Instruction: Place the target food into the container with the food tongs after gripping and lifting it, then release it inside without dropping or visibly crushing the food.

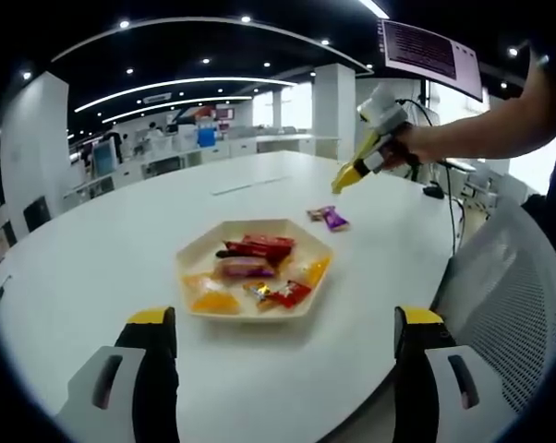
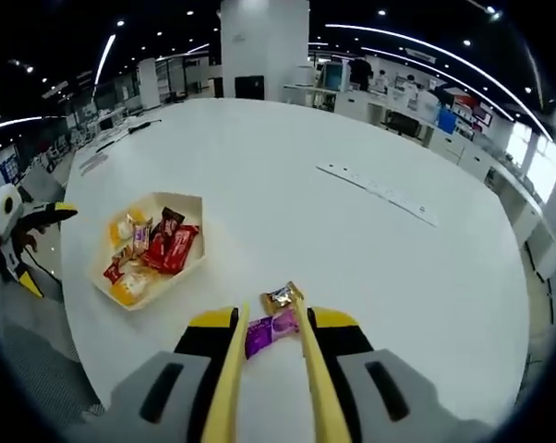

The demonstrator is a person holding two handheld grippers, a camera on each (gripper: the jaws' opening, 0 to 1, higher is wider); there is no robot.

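A cream hexagonal tray holds several wrapped candies in front of my open left gripper. Beyond it, a purple candy and a gold candy lie on the white table. My right gripper, held by a person's hand, hovers above them, shut on yellow food tongs. In the right gripper view, the right gripper holds the tongs. Their arms straddle the purple candy, and the gold candy lies by the right tip. The tray sits to the left.
The round white table has a flat strip set into its middle. A grey mesh chair stands at the table's edge on the right. My left gripper shows at the far left beyond the tray. Desks and pillars fill the office behind.
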